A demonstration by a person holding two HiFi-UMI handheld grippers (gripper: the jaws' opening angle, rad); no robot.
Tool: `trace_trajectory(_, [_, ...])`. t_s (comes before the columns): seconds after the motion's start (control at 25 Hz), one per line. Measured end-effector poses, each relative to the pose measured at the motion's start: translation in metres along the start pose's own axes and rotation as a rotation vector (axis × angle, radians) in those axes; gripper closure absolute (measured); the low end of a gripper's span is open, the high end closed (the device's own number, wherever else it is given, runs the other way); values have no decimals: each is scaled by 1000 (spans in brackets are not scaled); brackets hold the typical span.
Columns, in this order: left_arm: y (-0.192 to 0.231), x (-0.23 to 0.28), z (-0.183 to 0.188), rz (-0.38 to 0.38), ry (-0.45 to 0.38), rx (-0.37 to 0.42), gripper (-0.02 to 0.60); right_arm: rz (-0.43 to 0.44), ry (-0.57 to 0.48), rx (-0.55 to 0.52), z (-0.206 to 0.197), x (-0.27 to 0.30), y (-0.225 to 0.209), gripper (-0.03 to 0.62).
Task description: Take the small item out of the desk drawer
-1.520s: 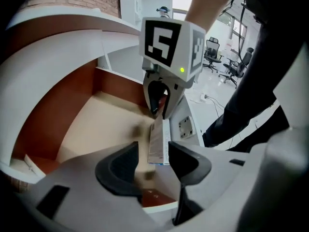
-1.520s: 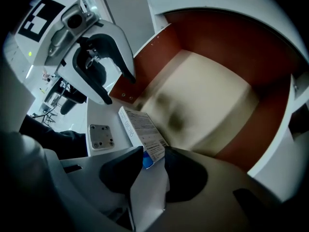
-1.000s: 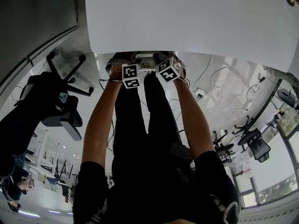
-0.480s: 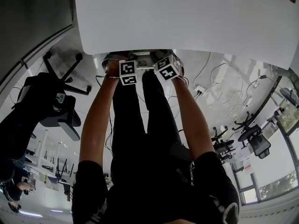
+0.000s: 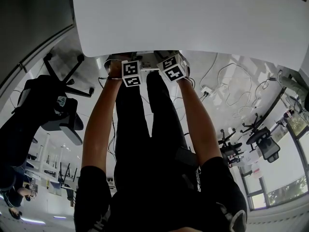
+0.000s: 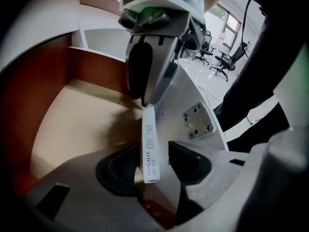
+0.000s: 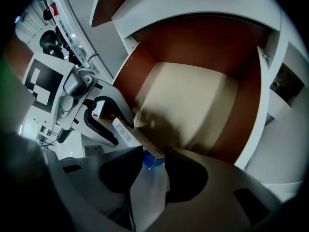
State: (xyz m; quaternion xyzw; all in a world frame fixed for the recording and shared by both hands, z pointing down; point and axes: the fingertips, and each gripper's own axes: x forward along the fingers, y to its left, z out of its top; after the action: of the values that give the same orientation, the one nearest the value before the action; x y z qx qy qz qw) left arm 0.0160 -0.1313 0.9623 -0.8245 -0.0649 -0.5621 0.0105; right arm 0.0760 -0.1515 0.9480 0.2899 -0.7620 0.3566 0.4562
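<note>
Box (image 6: 149,146) hangs over the open drawer (image 6: 72,124). The right gripper (image 7: 148,156) pinches one end, its jaws having just been closing on it. The left gripper (image 6: 153,152) sits loose around the other end. That pinch looks shallow, so a tug could drop it back in.

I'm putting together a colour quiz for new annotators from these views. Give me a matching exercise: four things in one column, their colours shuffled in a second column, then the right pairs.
Things
1. desk top
2. drawer floor
3. drawer wall
4. near end of the small box, as seen in the right gripper view

Colours
A. beige
B. blue
C. white
D. red-brown

Pairs: 1-C, 2-A, 3-D, 4-B
</note>
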Motion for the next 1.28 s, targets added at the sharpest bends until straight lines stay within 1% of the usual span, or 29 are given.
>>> trace_trajectory(0.24, [3, 13, -3, 0, 27, -25, 397, -1, 0, 0, 3, 5, -1, 446])
trace_trajectory(0.28, [4, 14, -3, 8, 33, -24, 412, -1, -1, 3, 3, 5, -2, 447])
trace_trajectory(0.36, [8, 15, -5, 36, 37, -27, 475, 1, -3, -1, 4, 5, -2, 445])
trace_trajectory(0.4, [10, 15, -5, 46, 37, -32, 494, 1, -4, -5, 4, 4, -2, 445])
trace_trajectory(0.6, [13, 10, -5, 61, 48, -45, 495, -2, -14, -25, 6, -5, -3, 445])
trace_trajectory(0.72, [15, -10, 4, 107, 46, -69, 497, -9, -29, -51, 12, -27, 1, 445])
trace_trajectory(0.84, [11, -40, 17, 162, 48, -118, 497, 3, -60, -36, 19, -63, 16, 445])
trace_trajectory(0.96, [-6, -72, 26, 205, 64, -196, 497, 17, -105, 29, 19, -103, 40, 445])
trace_trajectory(1.04, [-21, -98, 34, 235, 53, -276, 497, 21, -149, 83, 18, -132, 54, 451])
trace_trajectory(1.12, [-38, -127, 42, 273, 26, -380, 497, 22, -203, 116, 20, -166, 69, 461])
trace_trajectory(1.2, [-57, -160, 51, 318, -15, -504, 499, 11, -262, 122, 23, -204, 83, 471])
trace_trajectory(1.28, [-63, -199, 61, 378, -99, -666, 499, -10, -341, 129, 36, -247, 88, 485])
